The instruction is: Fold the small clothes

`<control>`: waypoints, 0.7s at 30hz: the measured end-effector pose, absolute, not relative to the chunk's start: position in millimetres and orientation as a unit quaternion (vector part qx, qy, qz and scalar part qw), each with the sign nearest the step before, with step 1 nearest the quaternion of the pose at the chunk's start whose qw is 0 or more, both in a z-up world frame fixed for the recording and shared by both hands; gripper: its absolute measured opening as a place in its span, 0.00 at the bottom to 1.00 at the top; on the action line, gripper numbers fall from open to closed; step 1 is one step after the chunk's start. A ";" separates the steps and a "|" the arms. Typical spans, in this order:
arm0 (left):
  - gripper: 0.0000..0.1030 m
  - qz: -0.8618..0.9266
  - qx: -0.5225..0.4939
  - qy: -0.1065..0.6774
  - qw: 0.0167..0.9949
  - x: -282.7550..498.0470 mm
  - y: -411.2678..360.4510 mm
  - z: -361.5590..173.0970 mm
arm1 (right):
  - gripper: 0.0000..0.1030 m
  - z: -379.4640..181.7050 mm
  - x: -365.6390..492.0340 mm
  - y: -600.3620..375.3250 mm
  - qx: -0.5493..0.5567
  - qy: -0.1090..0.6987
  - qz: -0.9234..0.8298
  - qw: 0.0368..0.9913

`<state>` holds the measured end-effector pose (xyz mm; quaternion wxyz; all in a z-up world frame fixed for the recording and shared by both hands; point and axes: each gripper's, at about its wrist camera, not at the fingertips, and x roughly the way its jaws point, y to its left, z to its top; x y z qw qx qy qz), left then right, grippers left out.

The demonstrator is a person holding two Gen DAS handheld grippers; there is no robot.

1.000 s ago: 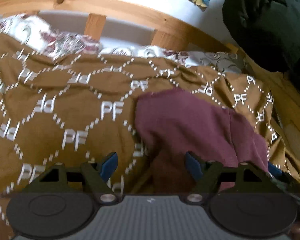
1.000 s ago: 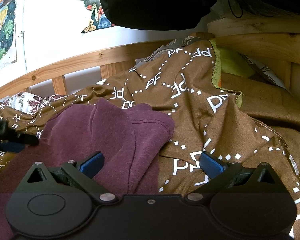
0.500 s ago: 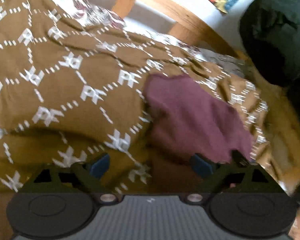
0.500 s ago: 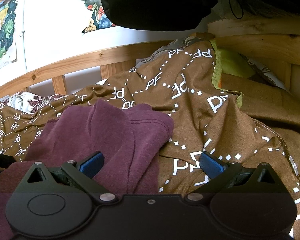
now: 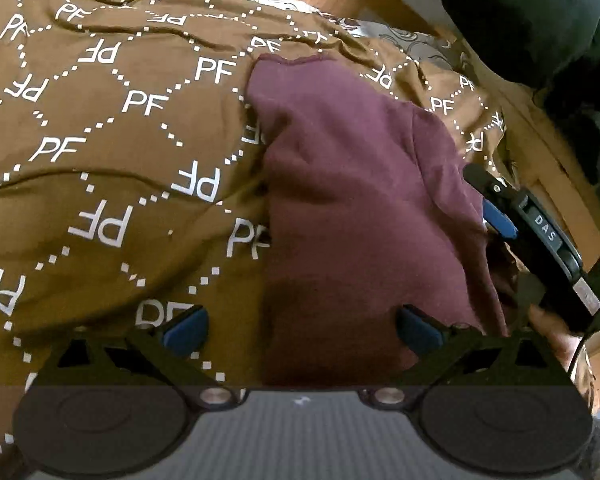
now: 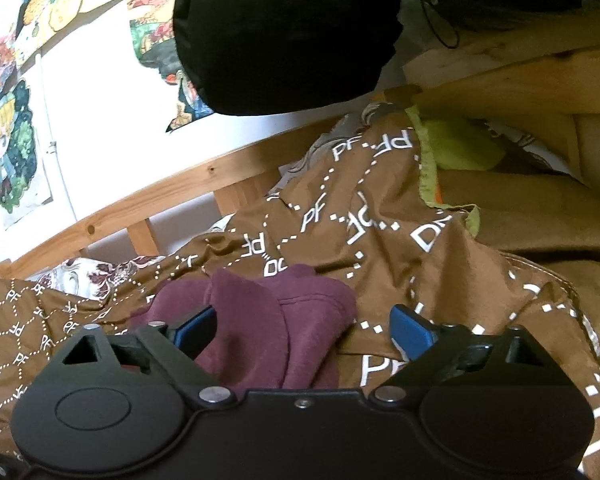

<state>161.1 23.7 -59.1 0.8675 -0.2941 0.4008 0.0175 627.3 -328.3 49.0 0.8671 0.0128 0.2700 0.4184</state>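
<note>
While its jaws stand wide, having just been opening, the left gripper hangs over the near edge of the garment, a maroon piece lying on the blanket; its blue pads press on nothing, the left pad over brown blanket and the right one over maroon cloth. Across the garment, at its right edge in the left view, the right gripper shows from the side, black with one blue pad, and part of a hand sits below it.

From the right wrist view, the right gripper also has its jaws wide, though they have just been closing a little. A raised fold of the garment stands between them, nearer the left pad, with the right pad over the blanket; whether the left pad touches the cloth I cannot tell, and nothing is clamped.

Beyond the garment, the blanket, brown with white "PF" letters and dotted diamonds, covers the bed and bunches up toward the far side, where a green lining shows at a turned-back edge. A floral sheet peeks out along the wooden bed rail. Behind the rail is a white wall with cartoon posters, and a black bundle hangs above
</note>
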 end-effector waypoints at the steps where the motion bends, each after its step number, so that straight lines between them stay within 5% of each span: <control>1: 0.99 0.017 -0.293 0.403 0.867 162.0 23.4 -58.6 | 0.89 48.9 627.7 -325.1 0.009 0.270 0.425 0.864; 11: 1.00 0.024 -0.284 0.407 0.868 163.0 21.8 -59.6 | 0.99 35.6 653.0 -299.3 0.028 0.320 0.462 0.827; 21: 1.00 0.026 -0.284 0.405 0.869 162.9 21.6 -61.1 | 0.92 32.5 643.7 -298.0 0.001 0.304 0.450 0.840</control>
